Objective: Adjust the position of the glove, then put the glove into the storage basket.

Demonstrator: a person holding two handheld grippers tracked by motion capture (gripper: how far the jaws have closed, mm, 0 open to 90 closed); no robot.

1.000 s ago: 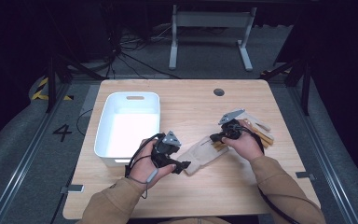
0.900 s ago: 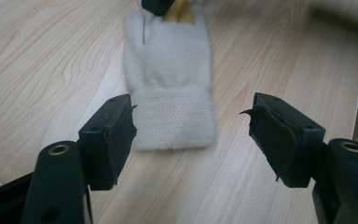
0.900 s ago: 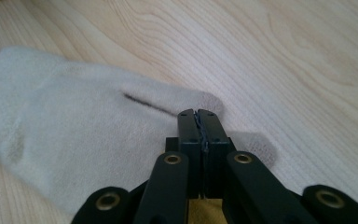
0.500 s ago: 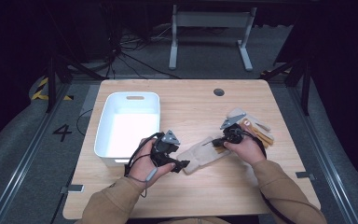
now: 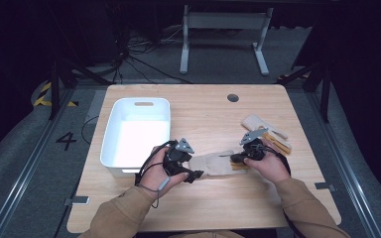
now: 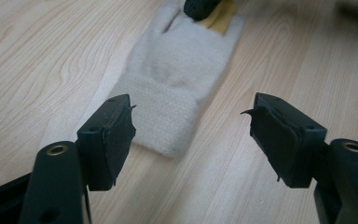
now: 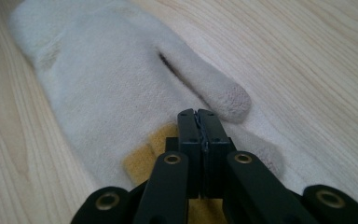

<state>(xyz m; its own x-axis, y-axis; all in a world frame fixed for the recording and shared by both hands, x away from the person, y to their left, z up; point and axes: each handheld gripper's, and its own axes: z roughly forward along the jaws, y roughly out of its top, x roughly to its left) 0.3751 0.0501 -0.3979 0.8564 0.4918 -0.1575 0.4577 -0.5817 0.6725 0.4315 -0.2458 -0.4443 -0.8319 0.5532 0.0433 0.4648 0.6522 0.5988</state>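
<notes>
A cream knitted glove (image 5: 211, 163) with yellow fingertips lies flat on the wooden table (image 5: 203, 114). Its ribbed cuff (image 6: 161, 116) points toward my left gripper (image 5: 193, 174), which hovers just short of that cuff. The left jaws stand open, one to each side of the cuff's end, touching nothing. My right gripper (image 5: 233, 158) is shut, its tips resting on the glove's finger end beside the thumb (image 7: 214, 84). In the right gripper view (image 7: 198, 116) the jaws meet over the yellow patch (image 7: 144, 156). No fabric shows between them.
A white plastic bin (image 5: 136, 134) stands on the left half of the table, next to my left hand. A second cream and tan glove (image 5: 268, 131) lies beyond my right hand. A round cable hole (image 5: 233, 97) sits near the far edge.
My right gripper has slid a little toward me, from the second glove onto the finger end of the near glove. The left gripper and the glove have kept still.
</notes>
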